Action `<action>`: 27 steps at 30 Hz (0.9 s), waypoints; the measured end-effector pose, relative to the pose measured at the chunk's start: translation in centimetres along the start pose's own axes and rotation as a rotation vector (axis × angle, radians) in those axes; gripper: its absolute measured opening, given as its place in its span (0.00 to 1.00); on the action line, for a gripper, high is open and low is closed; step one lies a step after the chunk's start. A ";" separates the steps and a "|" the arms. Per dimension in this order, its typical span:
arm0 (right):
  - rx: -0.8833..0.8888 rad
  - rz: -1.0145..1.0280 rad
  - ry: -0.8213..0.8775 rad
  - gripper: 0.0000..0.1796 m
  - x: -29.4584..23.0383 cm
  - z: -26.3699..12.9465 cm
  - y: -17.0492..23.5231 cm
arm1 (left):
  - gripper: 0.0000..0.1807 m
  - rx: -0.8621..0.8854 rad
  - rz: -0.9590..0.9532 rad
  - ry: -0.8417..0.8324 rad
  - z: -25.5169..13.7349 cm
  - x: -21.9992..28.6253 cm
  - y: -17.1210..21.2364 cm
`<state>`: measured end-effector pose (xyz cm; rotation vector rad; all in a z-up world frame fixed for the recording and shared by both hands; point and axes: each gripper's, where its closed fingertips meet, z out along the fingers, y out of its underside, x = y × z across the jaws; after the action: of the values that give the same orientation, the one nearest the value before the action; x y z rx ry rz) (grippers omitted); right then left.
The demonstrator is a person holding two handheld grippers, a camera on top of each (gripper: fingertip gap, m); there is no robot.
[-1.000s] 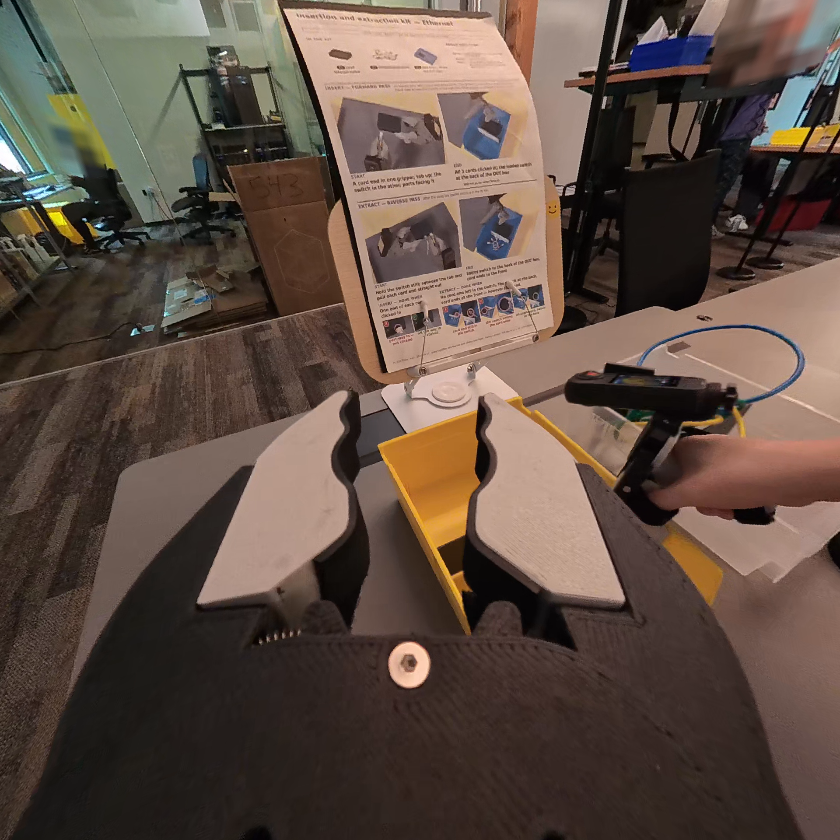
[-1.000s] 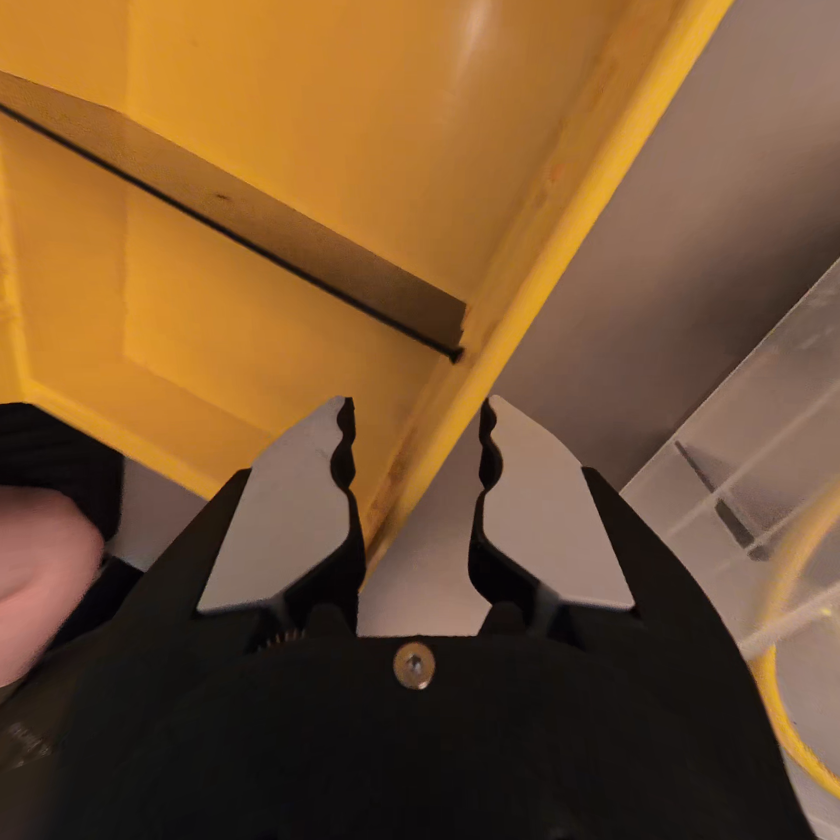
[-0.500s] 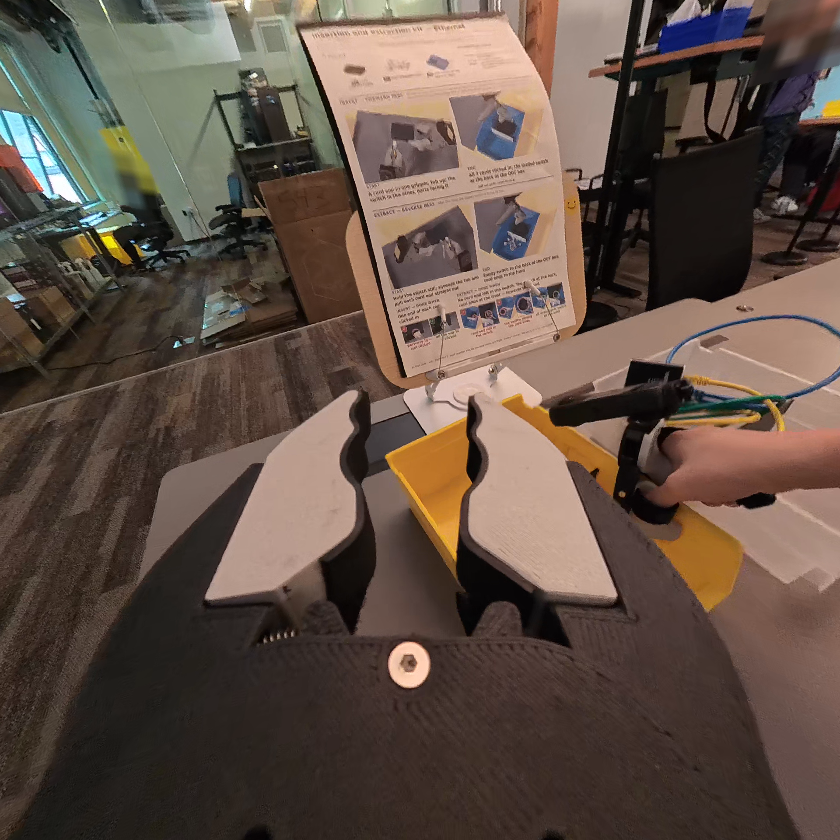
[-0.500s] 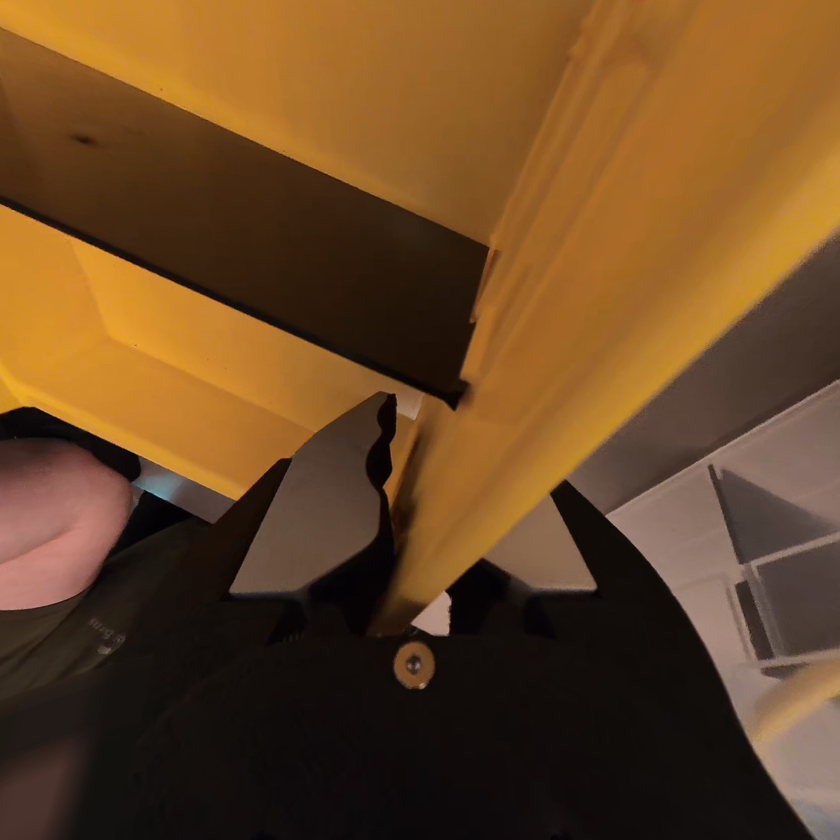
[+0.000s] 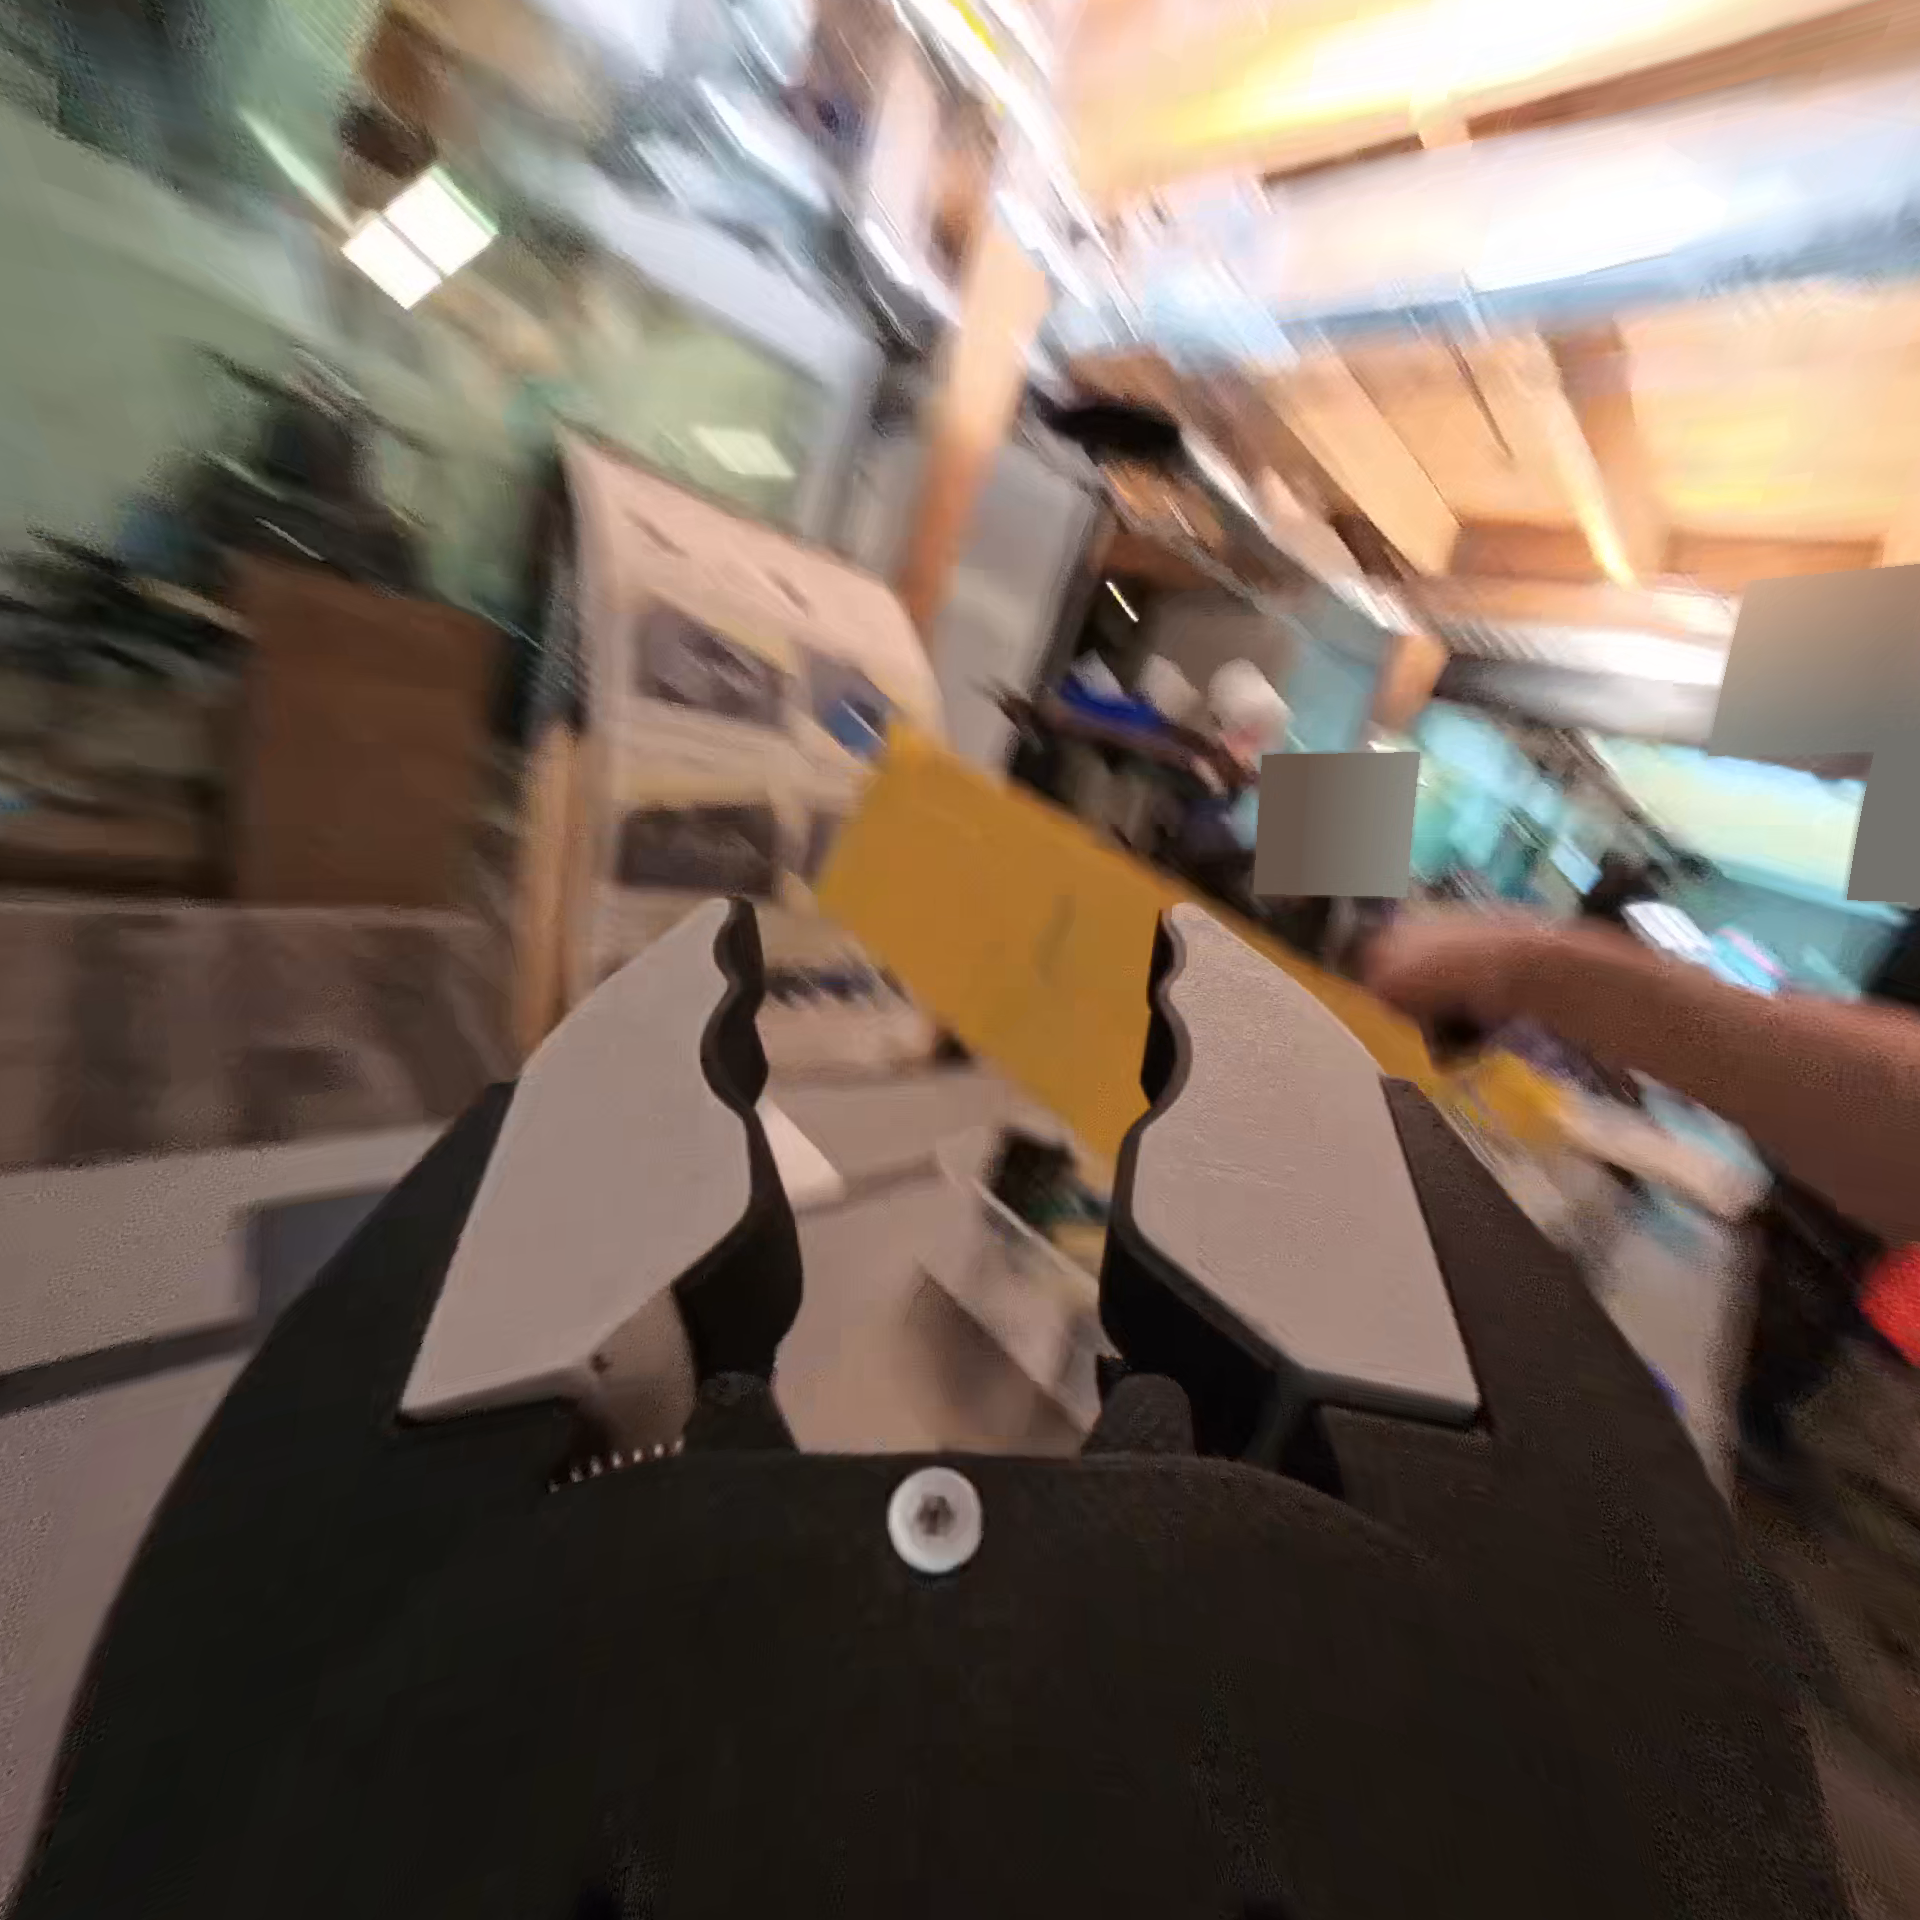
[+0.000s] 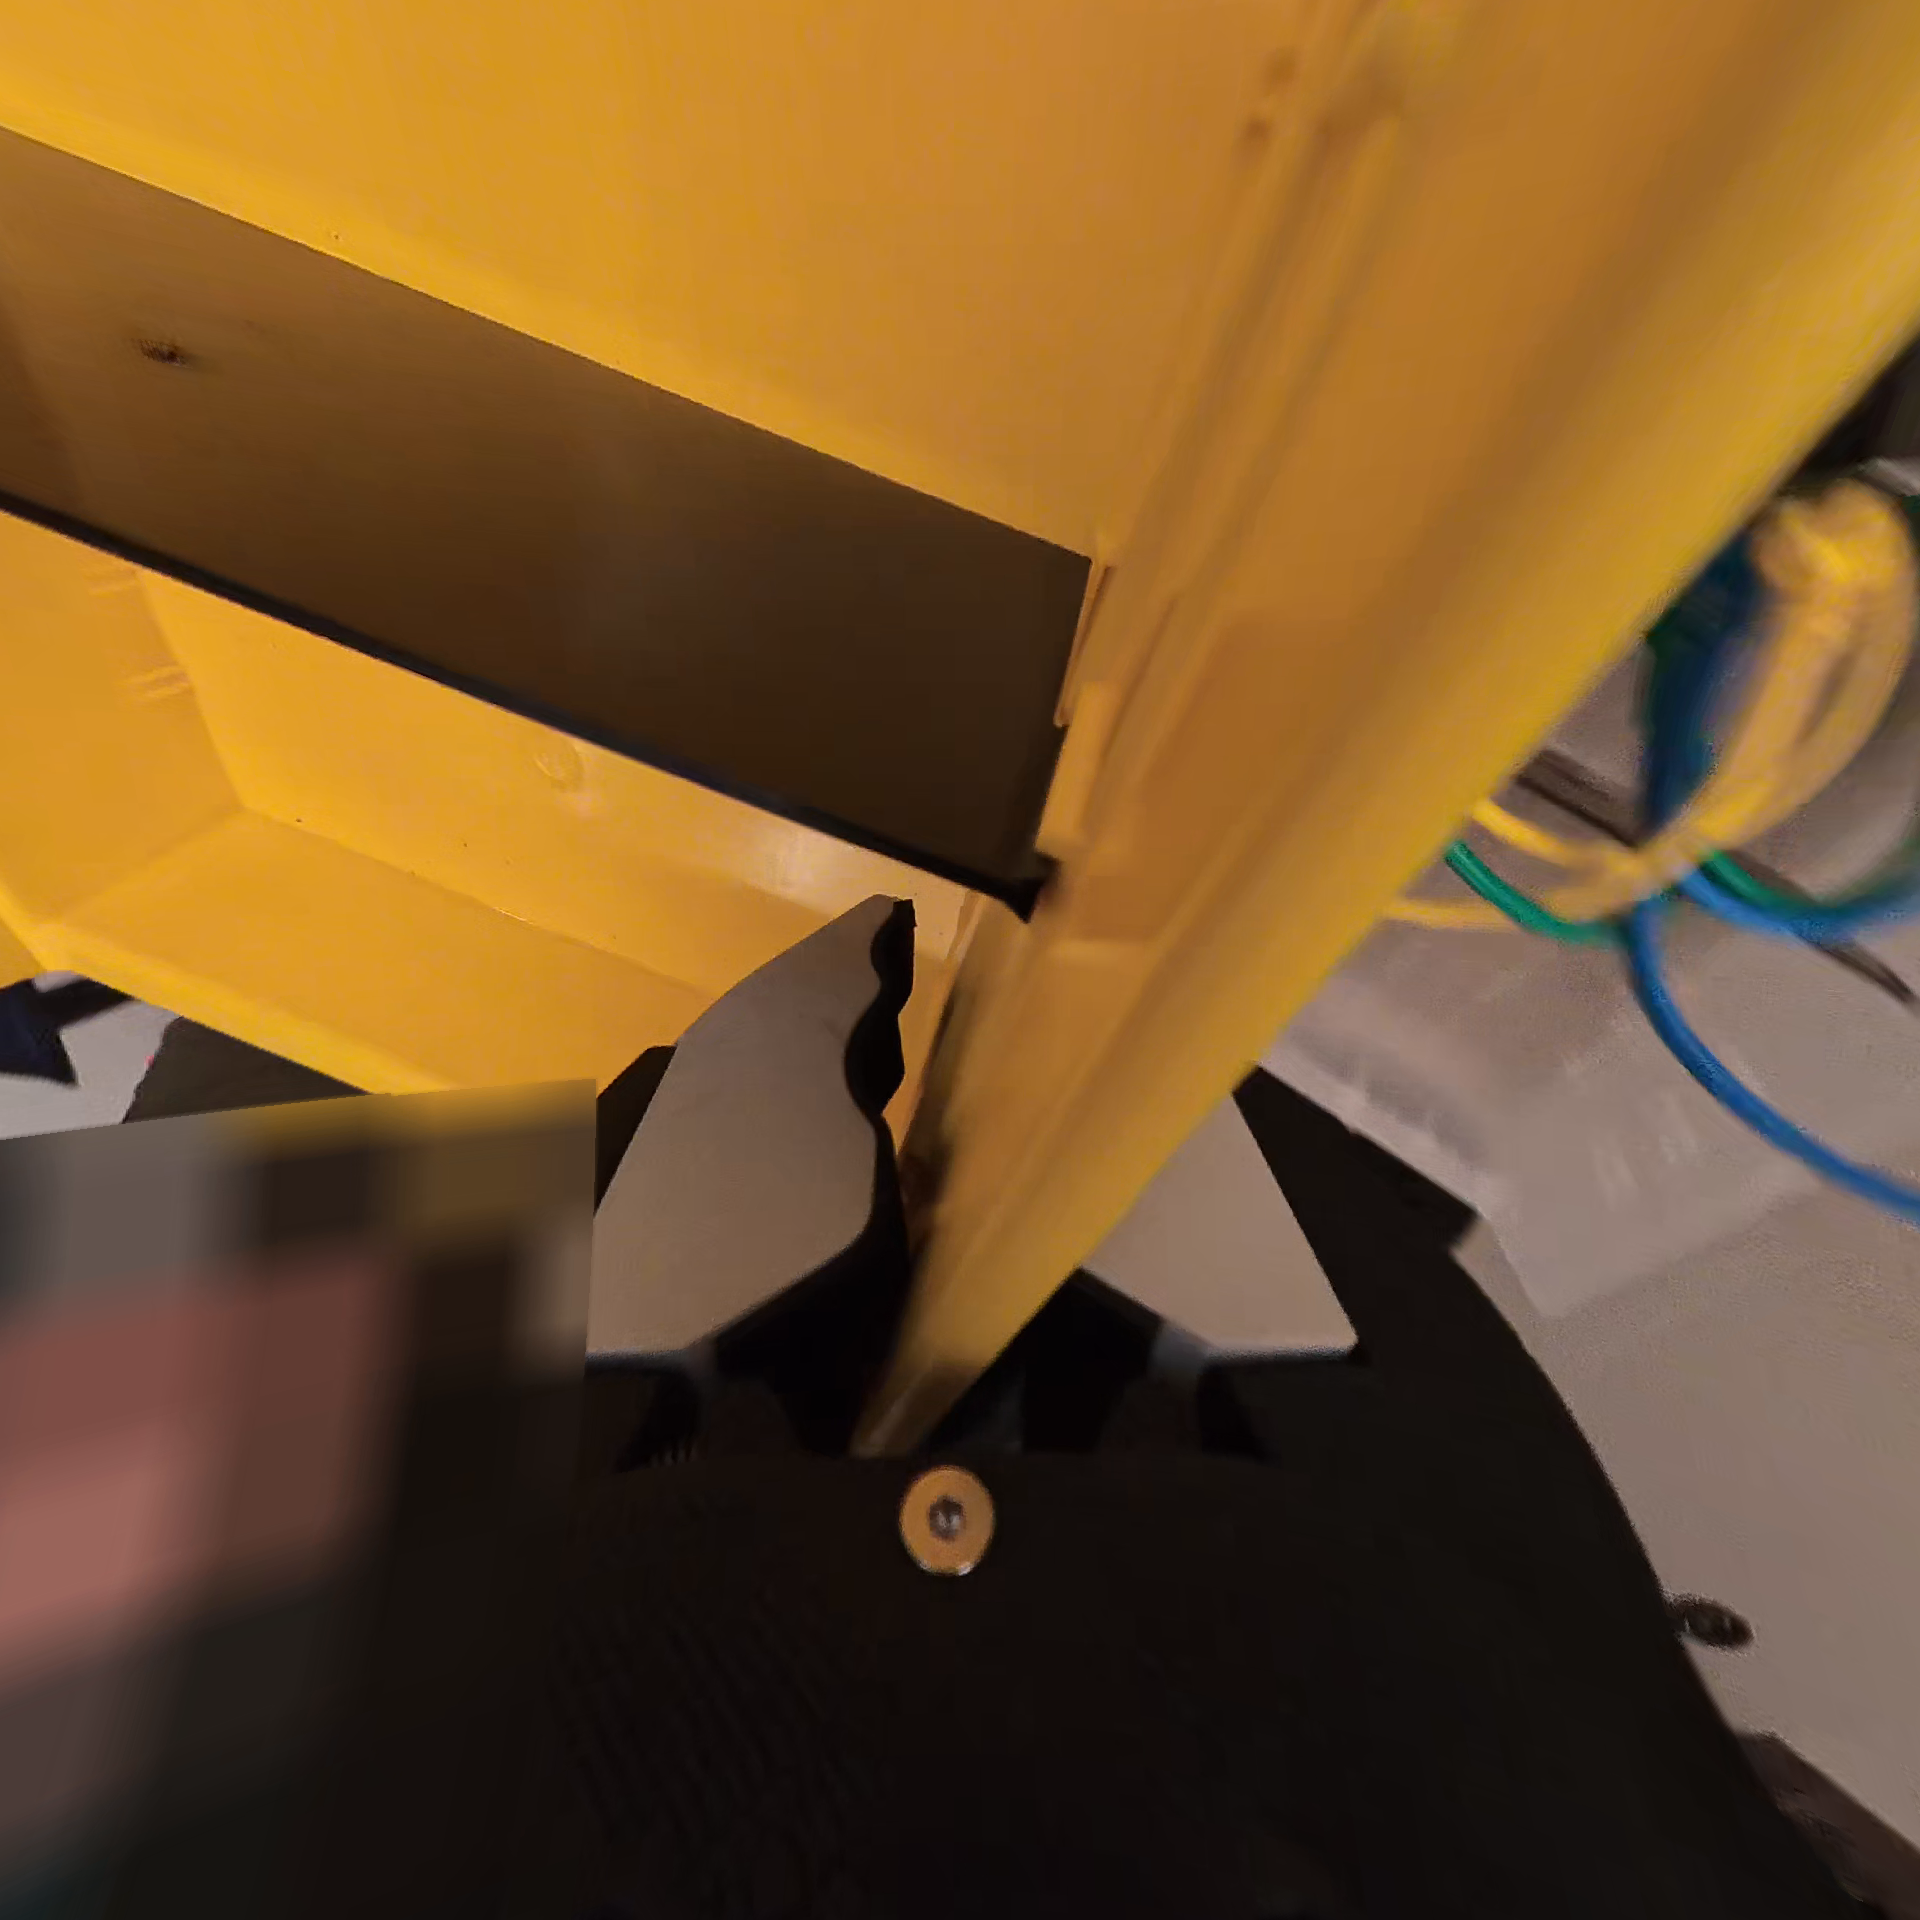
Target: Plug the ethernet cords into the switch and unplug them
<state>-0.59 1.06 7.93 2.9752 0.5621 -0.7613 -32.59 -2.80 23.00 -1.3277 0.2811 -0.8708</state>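
— Right wrist view first: our right gripper [image 6: 940,1174] has its jaws pinching the side wall of the yellow plastic bin with a dark divider [image 6: 1195,436]; the wall runs down between the two fingers.

— And in the left wrist view that same bin hangs tilted in the air, off the grey desk [image 5: 125,1278]. Our left gripper [image 5: 945,1023] holds nothing, jaws spread wide.

— Where are the ethernet cords?

— A tangle of yellow, blue and green ethernet cords [image 6: 1704,862] lies on the desk beside the bin, loose as far as we can see. The switch we cannot find in either view; the left view is badly smeared.

— So we judge this as setup, moving the bin, with no plugging begun.

— Next we probably need to set the bin down, release it, then locate the switch and one cord end.
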 end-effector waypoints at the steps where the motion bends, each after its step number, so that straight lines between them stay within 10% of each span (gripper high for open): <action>1: 0.038 0.026 0.012 0.07 1.6 -2.4 1.3 | 0.40 -0.144 -0.005 0.098 1.6 1.9 2.7; 8: 0.316 0.411 0.147 0.06 17.5 -12.5 14.2 | 0.60 -0.641 0.160 0.174 13.5 10.5 20.9; 16: 0.397 0.698 0.244 0.07 30.7 -9.8 27.4 | 0.63 -0.922 0.122 0.173 17.1 12.0 38.5; 27: 0.333 0.698 0.111 0.06 32.9 -3.0 29.2 | 0.45 -1.224 -0.050 0.332 14.5 11.1 42.7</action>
<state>37.85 -14.75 -6.84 3.1543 -0.6482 -0.6581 0.64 -0.37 -9.31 -2.2961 1.1745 -0.9847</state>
